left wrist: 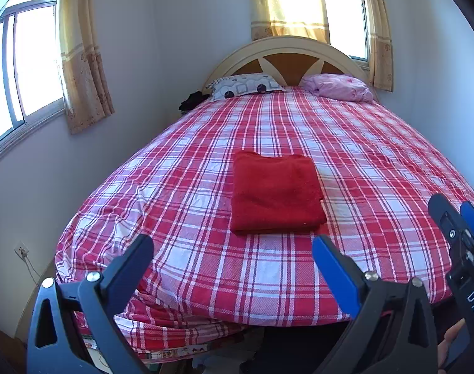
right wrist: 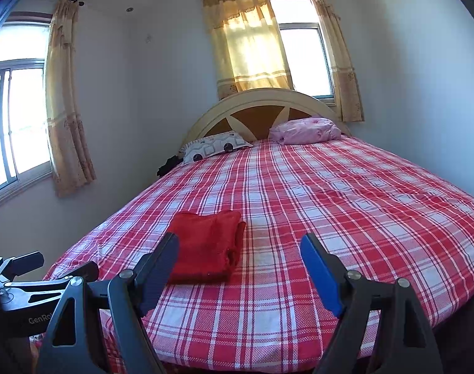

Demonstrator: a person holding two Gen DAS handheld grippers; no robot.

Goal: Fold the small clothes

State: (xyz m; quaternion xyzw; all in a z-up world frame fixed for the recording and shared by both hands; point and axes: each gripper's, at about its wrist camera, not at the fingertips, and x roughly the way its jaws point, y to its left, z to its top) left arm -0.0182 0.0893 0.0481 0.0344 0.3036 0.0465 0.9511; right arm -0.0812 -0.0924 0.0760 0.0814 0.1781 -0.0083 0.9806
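A red cloth lies folded into a flat rectangle on the red and white plaid bed, near the foot end. My left gripper is open and empty, held back from the cloth's near edge. In the right wrist view the folded red cloth lies ahead and to the left. My right gripper is open and empty, above the bed and apart from the cloth. The right gripper also shows at the right edge of the left wrist view.
A patterned pillow and a pink pillow lie at the headboard. A dark bundle sits at the bed's far left corner. Walls with curtained windows close in on the left and behind. A wall socket is low left.
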